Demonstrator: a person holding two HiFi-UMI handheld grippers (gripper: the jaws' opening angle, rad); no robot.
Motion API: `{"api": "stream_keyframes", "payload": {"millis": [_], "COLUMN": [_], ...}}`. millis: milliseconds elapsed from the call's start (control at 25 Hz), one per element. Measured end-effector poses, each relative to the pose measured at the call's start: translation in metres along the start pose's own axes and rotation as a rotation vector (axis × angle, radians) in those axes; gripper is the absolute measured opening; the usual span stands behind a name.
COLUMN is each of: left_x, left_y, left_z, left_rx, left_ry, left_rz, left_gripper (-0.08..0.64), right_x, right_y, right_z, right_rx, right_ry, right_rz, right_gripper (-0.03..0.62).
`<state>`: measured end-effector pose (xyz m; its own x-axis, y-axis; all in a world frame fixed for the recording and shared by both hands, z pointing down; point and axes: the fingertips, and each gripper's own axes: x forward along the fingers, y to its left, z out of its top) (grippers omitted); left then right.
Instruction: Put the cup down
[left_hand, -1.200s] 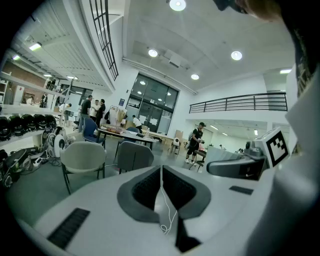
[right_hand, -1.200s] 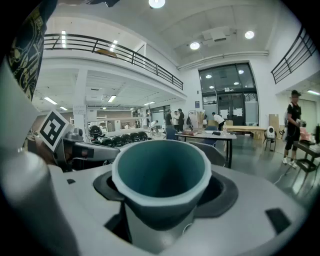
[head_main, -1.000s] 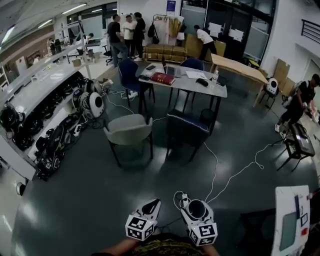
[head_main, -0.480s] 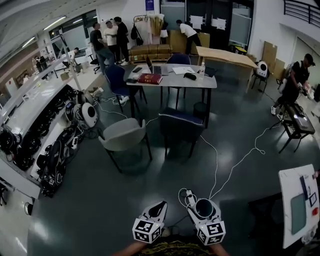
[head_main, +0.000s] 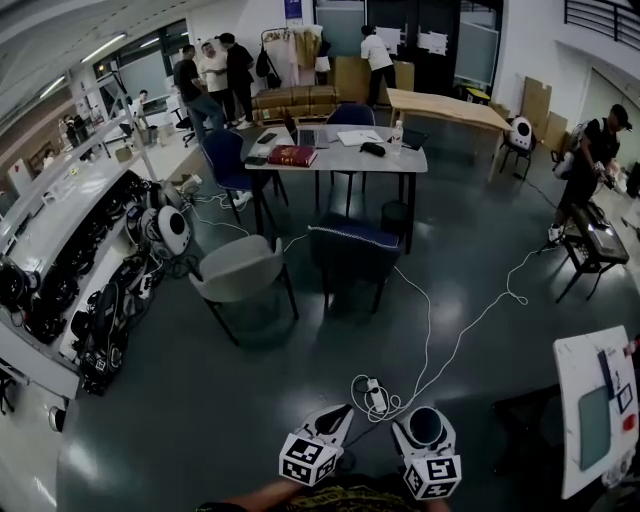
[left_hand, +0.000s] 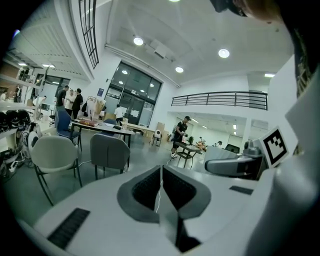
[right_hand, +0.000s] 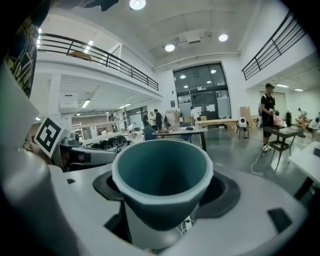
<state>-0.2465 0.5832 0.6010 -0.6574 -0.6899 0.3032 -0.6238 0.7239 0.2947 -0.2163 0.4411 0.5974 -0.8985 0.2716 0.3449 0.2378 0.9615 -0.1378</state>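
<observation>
A teal cup (right_hand: 161, 176) with a pale rim stands upright between the jaws of my right gripper (right_hand: 162, 202), which is shut on its sides. In the head view the same cup (head_main: 425, 426) shows from above at the bottom edge, held over the dark floor. My left gripper (head_main: 337, 417) is just left of it, jaws pressed together with nothing between them. In the left gripper view the left gripper (left_hand: 161, 184) points out across the room, with the right gripper's body at its right.
A white table (head_main: 588, 395) stands at the right. A power strip with white cables (head_main: 376, 398) lies on the floor just ahead of the grippers. Further off are a grey chair (head_main: 240, 274), a dark chair (head_main: 350, 250), a desk (head_main: 340, 158) and several people.
Both grippers have shifted right and slightly down in the head view, the cup still held. The power strip now lies ahead of them rather than between them.
</observation>
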Motion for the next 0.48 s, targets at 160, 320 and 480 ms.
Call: {"api": "stream_keyframes", "payload": {"millis": [160,320,480], "left_x": [0.02,0.039,0.059], "left_y": [-0.025,-0.044,-0.065], "left_z": [0.005,0.015,0.023], "left_rx": [0.019,0.038,0.047], "left_ry": [0.007,0.011,0.008], "left_rz": [-0.03,-0.052,-0.064], "left_gripper": [0.023,0.023,0.023], "right_x": [-0.011,-0.021,-0.03], "right_y": [-0.03,-0.057,-0.088], "right_z": [0.002,0.008,0.018], "right_rx": [0.023,0.038,0.042], "right_ry": [-0.01,-0.021,-0.038], "right_rz": [-0.036,-0.064,-0.087], "right_gripper": [0.37,0.37,0.37]}}
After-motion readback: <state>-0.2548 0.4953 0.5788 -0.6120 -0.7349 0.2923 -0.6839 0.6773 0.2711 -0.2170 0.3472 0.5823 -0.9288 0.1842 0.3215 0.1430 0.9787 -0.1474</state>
